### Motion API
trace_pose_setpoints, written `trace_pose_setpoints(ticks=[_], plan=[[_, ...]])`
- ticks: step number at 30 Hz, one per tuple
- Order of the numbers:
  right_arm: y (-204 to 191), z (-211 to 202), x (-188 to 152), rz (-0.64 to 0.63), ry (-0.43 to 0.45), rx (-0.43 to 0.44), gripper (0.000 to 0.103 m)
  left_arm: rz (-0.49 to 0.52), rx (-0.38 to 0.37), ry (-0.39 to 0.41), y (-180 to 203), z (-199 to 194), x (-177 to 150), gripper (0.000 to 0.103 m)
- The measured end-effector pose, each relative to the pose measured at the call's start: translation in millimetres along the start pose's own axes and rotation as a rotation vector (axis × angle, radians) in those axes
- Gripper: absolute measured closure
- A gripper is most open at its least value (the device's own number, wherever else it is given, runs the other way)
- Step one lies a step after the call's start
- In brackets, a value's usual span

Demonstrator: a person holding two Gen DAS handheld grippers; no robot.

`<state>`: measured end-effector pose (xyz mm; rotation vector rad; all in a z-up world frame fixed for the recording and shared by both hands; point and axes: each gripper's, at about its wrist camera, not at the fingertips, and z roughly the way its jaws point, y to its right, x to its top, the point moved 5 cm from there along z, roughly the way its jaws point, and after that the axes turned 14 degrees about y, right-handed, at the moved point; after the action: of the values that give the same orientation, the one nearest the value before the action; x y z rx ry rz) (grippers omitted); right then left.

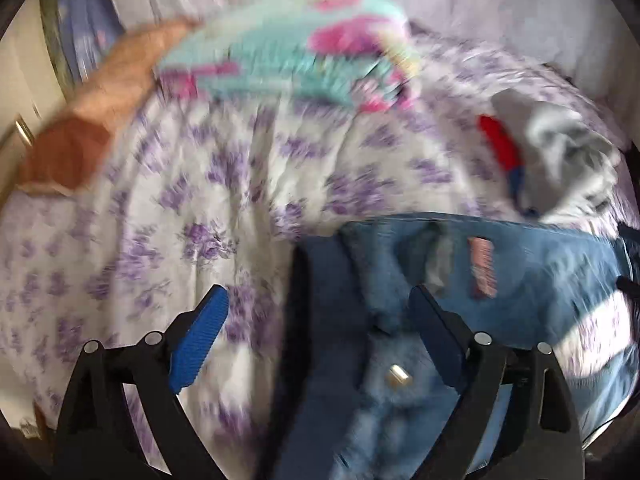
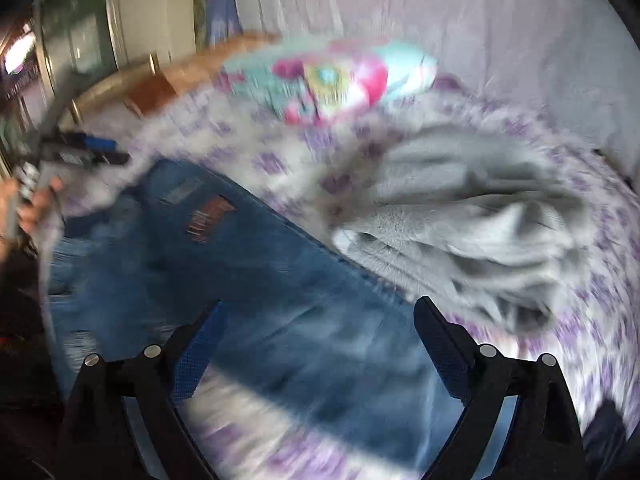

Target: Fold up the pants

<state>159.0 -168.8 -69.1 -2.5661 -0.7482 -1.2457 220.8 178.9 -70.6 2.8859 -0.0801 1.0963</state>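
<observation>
Left wrist view: the left gripper (image 1: 320, 320) hangs over a bed (image 1: 160, 208) with a purple-flowered cover, its jaws spread wide and holding nothing. The jeans (image 1: 520, 276) lie on the cover to the lower right, their waistband and metal button (image 1: 397, 375) between the blue pads (image 1: 199, 340). Beyond lie a teal-and-pink cloth (image 1: 280, 64) and a grey garment (image 1: 568, 152).

Right wrist view: the right gripper (image 2: 318, 344) hovers above the jeans (image 2: 248, 264), jaws wide apart and empty. The jeans lie spread across the cover, a brown patch (image 2: 208, 216) showing. A grey garment (image 2: 472, 220) sits just beside them on the right. The left gripper (image 2: 92, 150) shows at far left, too blurred to read.
</observation>
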Motion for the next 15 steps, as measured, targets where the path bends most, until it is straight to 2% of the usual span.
trace_pose_setpoints(ticks=[3, 7, 9, 10, 11, 12, 13, 14, 15], plan=[[25, 47, -7, 0.034, -0.076, 0.019, 0.011, -0.037, -0.025, -0.077, -12, 35, -2, 0.015], [41, 89, -35, 0.093, -0.217, 0.105, 0.014, -0.022, -0.062, -0.147, 0, 66, -10, 0.015], [45, 98, -45, 0.063, -0.245, 0.101, 0.017, -0.01, -0.063, -0.17, 3, 75, -12, 0.015], [44, 98, -44, 0.065, -0.232, 0.112, 0.02, -0.016, -0.072, -0.183, 4, 81, -13, 0.015], [45, 98, -43, 0.071, -0.224, 0.122, 0.033, -0.023, -0.075, -0.19, 4, 84, -12, 0.015], [46, 96, -41, 0.088, -0.221, 0.148, 0.059, -0.038, -0.084, -0.197, 3, 86, -10, 0.018], [47, 94, -39, 0.104, -0.226, 0.18, 0.076, -0.05, -0.101, -0.209, 4, 86, -10, 0.031], [46, 92, -39, 0.113, -0.235, 0.214, 0.088, -0.06, -0.123, -0.217, 5, 85, -8, 0.045], [42, 85, -39, 0.077, -0.234, 0.224, 0.092, -0.06, -0.131, -0.212, 8, 79, -7, 0.045]])
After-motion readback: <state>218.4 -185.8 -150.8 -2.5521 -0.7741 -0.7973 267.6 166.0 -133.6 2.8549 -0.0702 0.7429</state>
